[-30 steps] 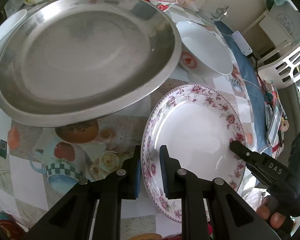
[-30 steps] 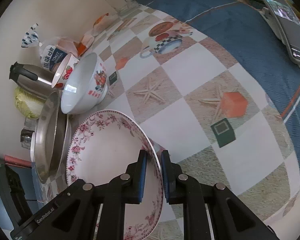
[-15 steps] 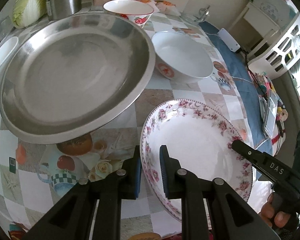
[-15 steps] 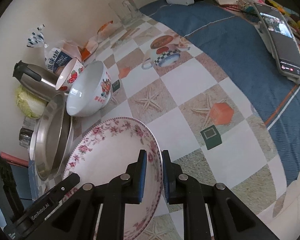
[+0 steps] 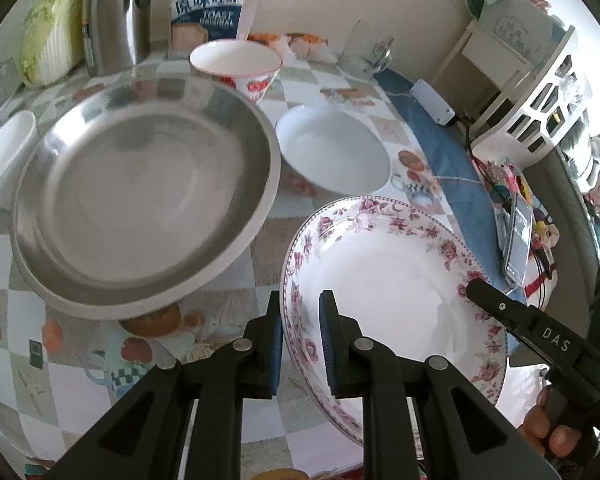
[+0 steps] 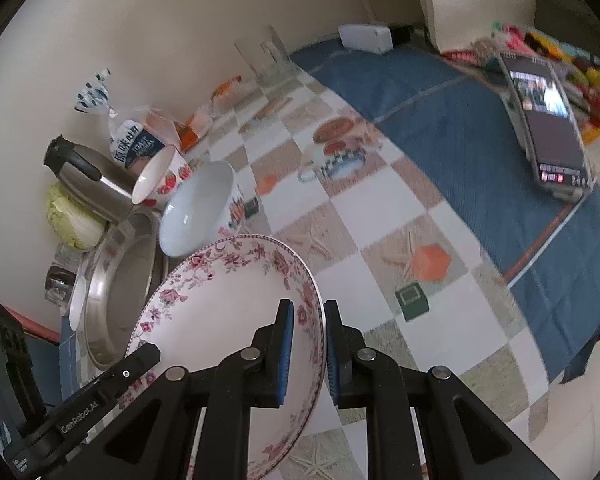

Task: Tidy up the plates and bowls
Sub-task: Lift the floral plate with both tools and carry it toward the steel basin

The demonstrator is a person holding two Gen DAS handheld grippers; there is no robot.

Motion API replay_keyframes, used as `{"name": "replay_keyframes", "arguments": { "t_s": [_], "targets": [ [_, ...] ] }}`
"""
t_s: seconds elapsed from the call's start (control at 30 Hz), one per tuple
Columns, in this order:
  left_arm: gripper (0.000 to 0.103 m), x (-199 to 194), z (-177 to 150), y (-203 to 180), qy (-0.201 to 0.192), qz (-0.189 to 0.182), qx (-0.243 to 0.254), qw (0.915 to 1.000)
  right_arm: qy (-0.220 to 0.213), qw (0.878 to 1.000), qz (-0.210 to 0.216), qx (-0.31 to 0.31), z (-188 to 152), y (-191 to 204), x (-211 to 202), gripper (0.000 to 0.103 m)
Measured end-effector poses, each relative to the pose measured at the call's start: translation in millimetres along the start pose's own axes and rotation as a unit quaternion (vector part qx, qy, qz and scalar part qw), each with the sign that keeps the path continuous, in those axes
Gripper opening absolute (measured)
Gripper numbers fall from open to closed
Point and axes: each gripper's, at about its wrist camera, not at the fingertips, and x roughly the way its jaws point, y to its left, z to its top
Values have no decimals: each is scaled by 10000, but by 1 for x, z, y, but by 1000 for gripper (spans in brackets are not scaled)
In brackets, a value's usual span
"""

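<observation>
Gripping opposite edges of a floral-rimmed plate (image 5: 384,280), the left tongs (image 5: 300,340) and the right tongs (image 6: 305,350) are seen clenched on its rim, blue pads pressed to either face. The plate is held tilted, clear of the checked desk (image 6: 380,216), and fills the lower right of the left-wrist frame and the lower centre of the right-wrist frame. A large steel pan (image 5: 140,196) is seen at centre left of the left-wrist frame, resting on a white plate whose edge shows beneath it. A white bowl (image 5: 332,148) stands just beyond the floral plate, with a strawberry-patterned bowl (image 5: 236,64) farther back. A steel kettle (image 5: 116,12), a cabbage (image 5: 52,32) and a bag of toast (image 5: 208,12) are lined along the wall at the upper left. A phone (image 6: 548,128) lies on a blue cloth (image 6: 440,112) at the upper right of the right-wrist frame.
</observation>
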Motion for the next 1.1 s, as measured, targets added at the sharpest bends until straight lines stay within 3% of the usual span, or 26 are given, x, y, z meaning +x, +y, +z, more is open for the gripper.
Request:
{"name": "replay_keyframes", "arguments": {
  "t_s": [0.3, 1.1],
  "targets": [
    [18, -22, 18, 17, -331, -267, -282, 9987, -179, 9995, 115, -231, 15, 23, -10, 16],
    [18, -37, 93, 95, -668, -237, -1013, 9923, -101, 9954, 602, -739, 69, 121, 35, 16]
  ]
}}
